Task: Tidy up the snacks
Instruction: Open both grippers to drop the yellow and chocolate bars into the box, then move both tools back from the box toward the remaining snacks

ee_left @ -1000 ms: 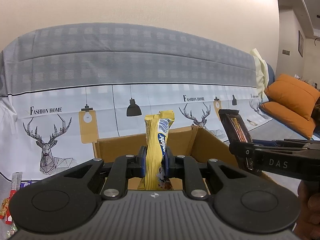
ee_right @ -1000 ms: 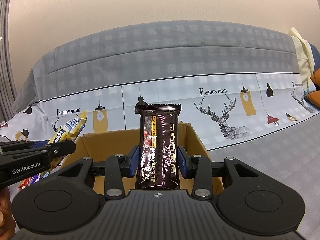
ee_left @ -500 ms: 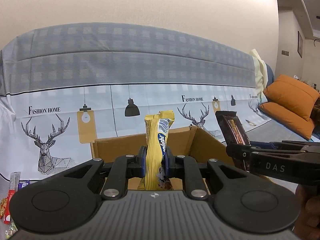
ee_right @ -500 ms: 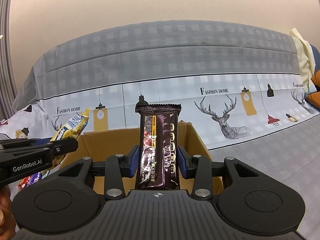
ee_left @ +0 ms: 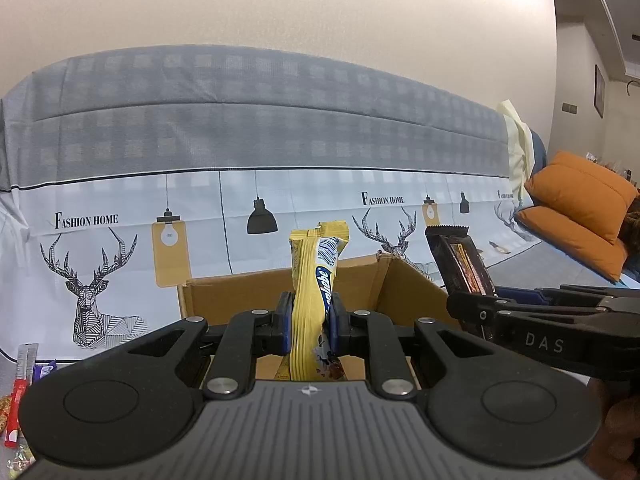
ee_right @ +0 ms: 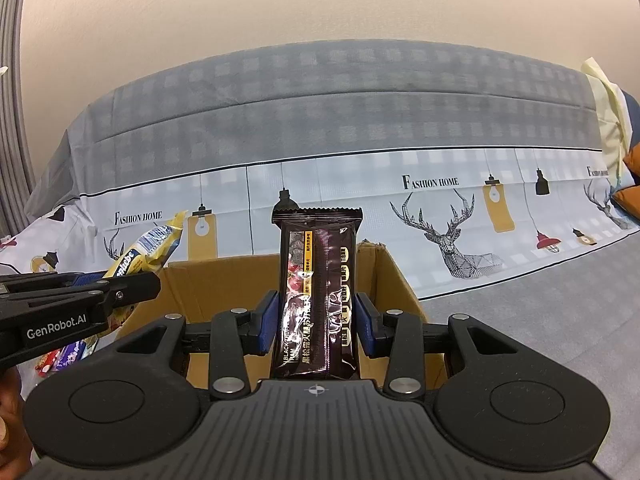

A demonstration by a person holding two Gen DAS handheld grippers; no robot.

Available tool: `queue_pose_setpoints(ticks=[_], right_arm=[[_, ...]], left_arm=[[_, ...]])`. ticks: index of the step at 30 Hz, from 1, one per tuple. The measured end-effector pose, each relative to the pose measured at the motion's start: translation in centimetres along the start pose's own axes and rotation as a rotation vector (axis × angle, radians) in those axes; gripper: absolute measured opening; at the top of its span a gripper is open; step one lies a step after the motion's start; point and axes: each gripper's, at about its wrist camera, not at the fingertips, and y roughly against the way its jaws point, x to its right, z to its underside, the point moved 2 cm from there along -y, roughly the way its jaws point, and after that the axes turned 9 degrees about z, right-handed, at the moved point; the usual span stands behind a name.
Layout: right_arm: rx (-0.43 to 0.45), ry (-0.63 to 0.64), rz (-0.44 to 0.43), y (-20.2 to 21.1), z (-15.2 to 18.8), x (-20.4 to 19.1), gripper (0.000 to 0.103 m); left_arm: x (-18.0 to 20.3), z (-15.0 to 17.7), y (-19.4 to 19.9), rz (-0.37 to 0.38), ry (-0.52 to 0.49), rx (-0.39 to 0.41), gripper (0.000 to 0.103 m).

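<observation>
**Both snacks poised over the box**

Almost nothing has moved since the earlier frames. The left gripper [ee_left: 310, 322] pinches the yellow snack bar [ee_left: 314, 292] upright; the right gripper [ee_right: 316, 326] clamps the dark chocolate bar [ee_right: 316, 296]. The cardboard box [ee_right: 224, 280] waits at twelve o'clock. Next, I judge: lower, release inside. Loose snacks [ee_left: 18, 392] lie at eight o'clock on the deer-print sofa cover [ee_left: 100, 280]; orange cushions [ee_left: 580, 216] sit at three.

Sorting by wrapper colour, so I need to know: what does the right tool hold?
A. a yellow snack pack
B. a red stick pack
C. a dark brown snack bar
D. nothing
C: in the right wrist view the right tool is shut on a dark brown bar, upright over the cardboard box.
</observation>
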Motion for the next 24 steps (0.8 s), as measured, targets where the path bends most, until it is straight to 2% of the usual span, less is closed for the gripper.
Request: queue_pose_setpoints(ticks=[13,14,15,16,18,19,24], right_arm=[[-0.004,0.004,-0.005,-0.2,-0.1,0.0,0.043],[-0.004,0.004,-0.005,-0.2,-0.1,0.0,0.043],[-0.003,0.006,-0.002,-0.3,-0.1,0.0,0.045],[-0.001,0.007,0.003,-0.3,-0.1,0.0,0.054],[0.005,-0.001,0.014,-0.3,-0.2,0.1,0.067],[0.007,-0.007,0.017,-0.3,-0.3,0.2,0.070],[-0.007,-0.036,0.016,-0.5,-0.3,0.0,0.070]], left_arm=[[0.1,-0.1,-0.2,0.010,0.009,-0.006,0.019],[0.1,-0.1,-0.2,0.015,0.017,-0.011,0.024],[0.0,-0.1,-0.2,0.017,0.024,-0.010,0.031],[0.0,-0.2,-0.1,0.012,0.024,-0.003,0.032],[0.0,-0.3,0.0,0.011,0.024,0.001,0.032],[-0.1,-0.3,0.0,0.008,0.025,0.001,0.032],[-0.7,-0.4,0.8,-0.016,0.025,0.017,0.032]])
